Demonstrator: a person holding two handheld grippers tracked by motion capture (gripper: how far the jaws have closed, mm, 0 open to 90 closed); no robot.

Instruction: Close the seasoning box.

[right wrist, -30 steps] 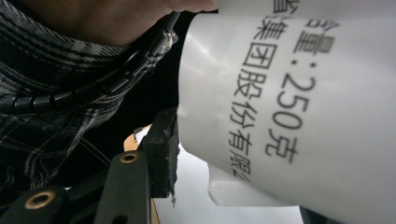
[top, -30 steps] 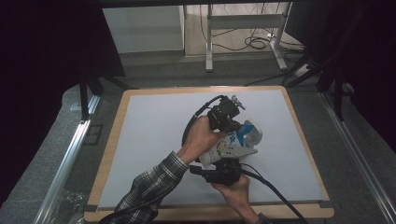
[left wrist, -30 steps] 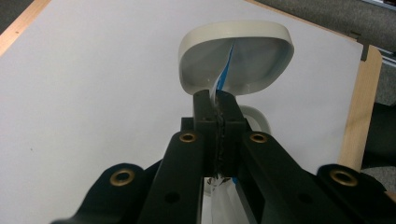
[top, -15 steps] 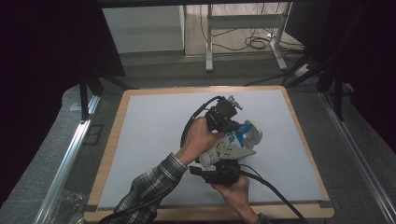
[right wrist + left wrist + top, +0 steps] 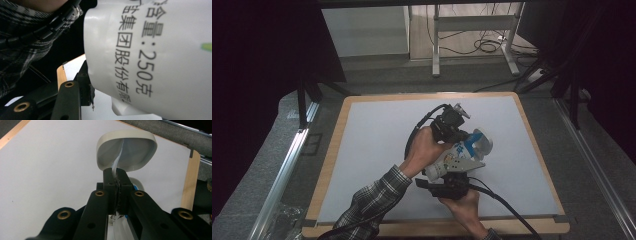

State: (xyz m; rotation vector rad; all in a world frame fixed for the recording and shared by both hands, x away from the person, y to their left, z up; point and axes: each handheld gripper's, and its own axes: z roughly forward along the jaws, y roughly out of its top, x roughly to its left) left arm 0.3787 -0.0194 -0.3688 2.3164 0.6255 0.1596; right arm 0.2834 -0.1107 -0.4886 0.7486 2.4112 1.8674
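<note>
A white cup (image 5: 464,152) with a blue label lies tilted above the table, its open mouth facing right and away. My right gripper (image 5: 443,176) is shut on its lower body. In the right gripper view the cup's printed wall (image 5: 155,50) is close up, and one of the black fingers (image 5: 83,85) presses against it. My left gripper (image 5: 115,173) is shut on a thin silvery film strip (image 5: 118,161) that runs into the cup's mouth, whose rim (image 5: 125,133) lies just beyond the jaws. In the high view the left gripper (image 5: 462,132) sits over the cup's upper end.
The white table mat (image 5: 377,140) has a wooden border (image 5: 332,150). Metal rails (image 5: 287,165) run along both sides. A plaid sleeve (image 5: 372,200) crosses the near left of the mat, and cables trail from both grippers.
</note>
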